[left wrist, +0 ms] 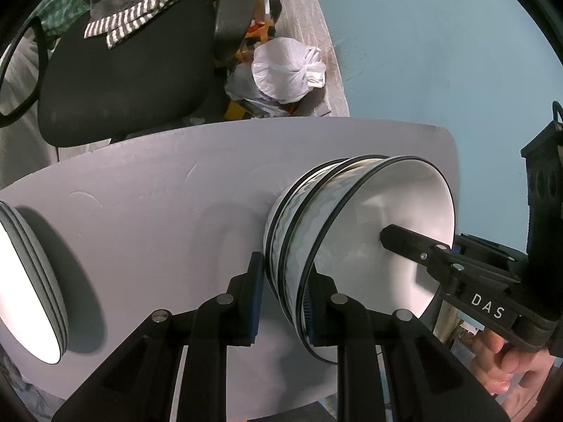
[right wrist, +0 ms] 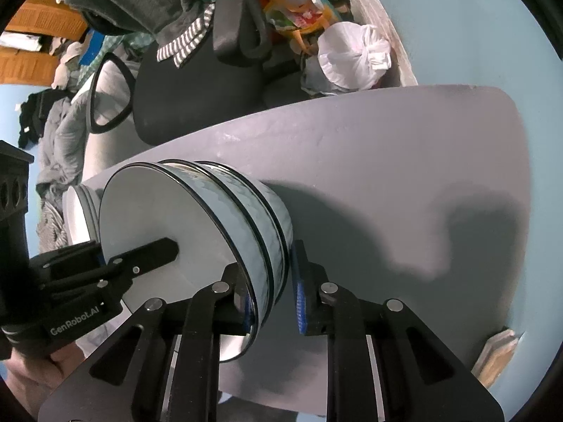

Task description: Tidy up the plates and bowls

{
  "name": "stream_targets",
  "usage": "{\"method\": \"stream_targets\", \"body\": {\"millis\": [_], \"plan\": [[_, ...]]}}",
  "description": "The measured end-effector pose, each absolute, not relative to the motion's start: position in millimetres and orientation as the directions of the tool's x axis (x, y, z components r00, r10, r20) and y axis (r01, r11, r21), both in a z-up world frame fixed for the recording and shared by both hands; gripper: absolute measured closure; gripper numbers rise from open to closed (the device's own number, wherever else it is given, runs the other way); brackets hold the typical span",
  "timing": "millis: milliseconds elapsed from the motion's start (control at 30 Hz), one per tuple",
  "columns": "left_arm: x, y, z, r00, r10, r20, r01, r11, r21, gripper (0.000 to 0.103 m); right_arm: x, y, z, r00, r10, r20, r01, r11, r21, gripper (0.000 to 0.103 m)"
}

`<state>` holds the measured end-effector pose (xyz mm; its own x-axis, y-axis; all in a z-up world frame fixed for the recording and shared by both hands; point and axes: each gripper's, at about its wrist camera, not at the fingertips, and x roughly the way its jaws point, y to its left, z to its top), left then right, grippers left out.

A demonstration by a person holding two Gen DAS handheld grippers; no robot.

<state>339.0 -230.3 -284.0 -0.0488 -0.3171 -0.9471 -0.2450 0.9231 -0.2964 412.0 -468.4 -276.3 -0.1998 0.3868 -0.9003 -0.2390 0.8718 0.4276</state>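
A stack of three nested bowls [left wrist: 309, 232], white inside with blue patterned sides and black rims, stands on the grey table [left wrist: 158, 183]. My left gripper [left wrist: 286, 302] straddles the stack's wall, one finger inside the top bowl, one outside, jaws still apart. My right gripper [right wrist: 271, 299] straddles the opposite side of the same stack [right wrist: 246, 211] the same way. Each gripper shows in the other's view, one finger [left wrist: 404, 242] reaching into the bowl. A stack of white plates [left wrist: 31, 281] sits at the table's left; it also shows behind the bowls in the right wrist view [right wrist: 79, 218].
A black office chair [left wrist: 123, 77] with striped cloth stands beyond the table's far edge, next to white plastic bags [left wrist: 285, 66] on the floor. The table's right part [right wrist: 422, 176] is bare, with shadows. A light blue wall [left wrist: 440, 52] lies to the right.
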Motion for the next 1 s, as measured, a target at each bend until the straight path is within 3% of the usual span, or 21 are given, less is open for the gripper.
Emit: {"method": "stream_targets", "body": {"millis": [1000], "plan": [[302, -176, -259, 0.011, -0.321, -0.947, -0.307, 0.900, -0.309, 0.083, 391, -422, -257, -0.228, 0.383, -0.895, -0.273, 0.858, 0.436, 0.087]]}}
